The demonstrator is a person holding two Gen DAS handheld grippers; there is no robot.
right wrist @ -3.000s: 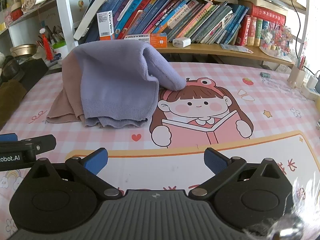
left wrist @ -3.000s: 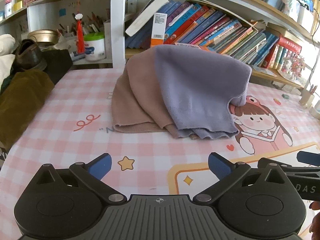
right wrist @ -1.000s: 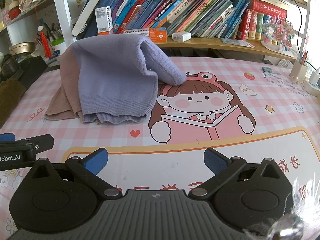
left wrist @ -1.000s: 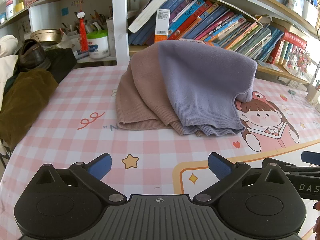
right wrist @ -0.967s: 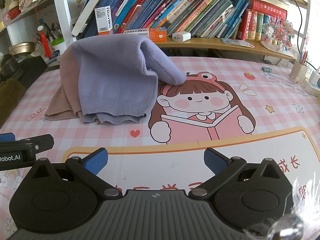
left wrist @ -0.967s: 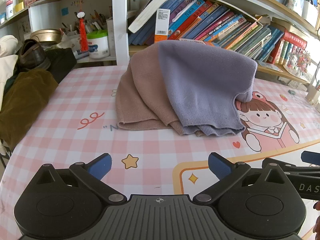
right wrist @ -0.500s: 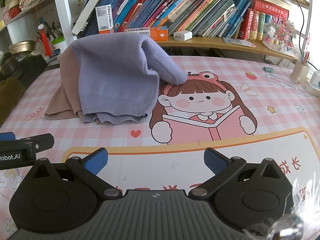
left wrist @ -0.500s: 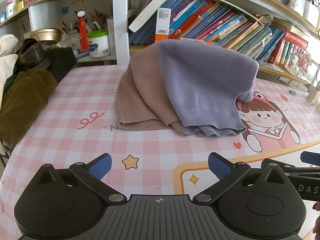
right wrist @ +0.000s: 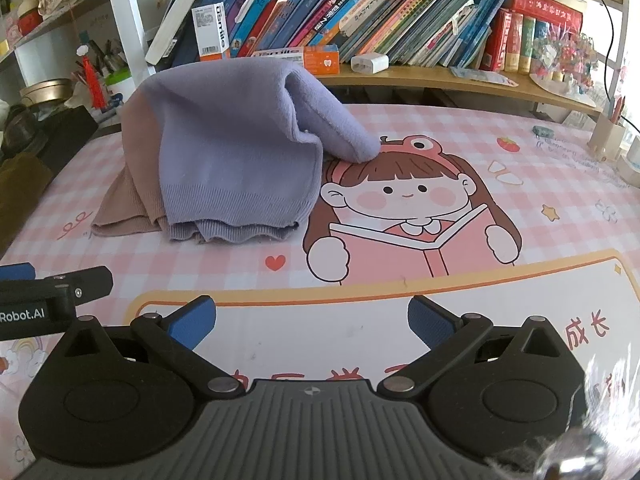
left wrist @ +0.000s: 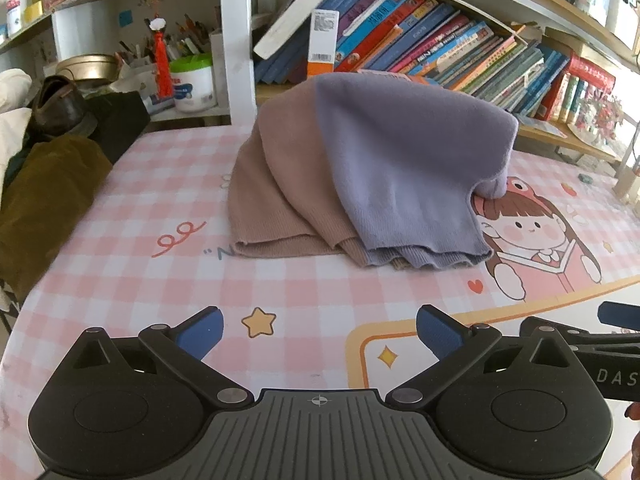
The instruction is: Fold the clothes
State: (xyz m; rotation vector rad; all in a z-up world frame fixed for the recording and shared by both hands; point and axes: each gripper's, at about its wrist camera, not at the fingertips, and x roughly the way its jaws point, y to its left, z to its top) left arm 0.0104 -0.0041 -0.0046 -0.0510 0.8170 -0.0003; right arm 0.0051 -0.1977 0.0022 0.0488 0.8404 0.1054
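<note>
Pink checked table bears a lilac-and-tan sweater; left tongs and right tongs gape empty.

— What lies under the purple sweater?
— Hidden; it covers most of the tan sweater.
— And the right hand-held gripper?
— Cut off by the left view's edge.
— The book spines?
— Too small to read.

Black ribbed left gripper body, blue-padded jaws, silver screws.
</note>
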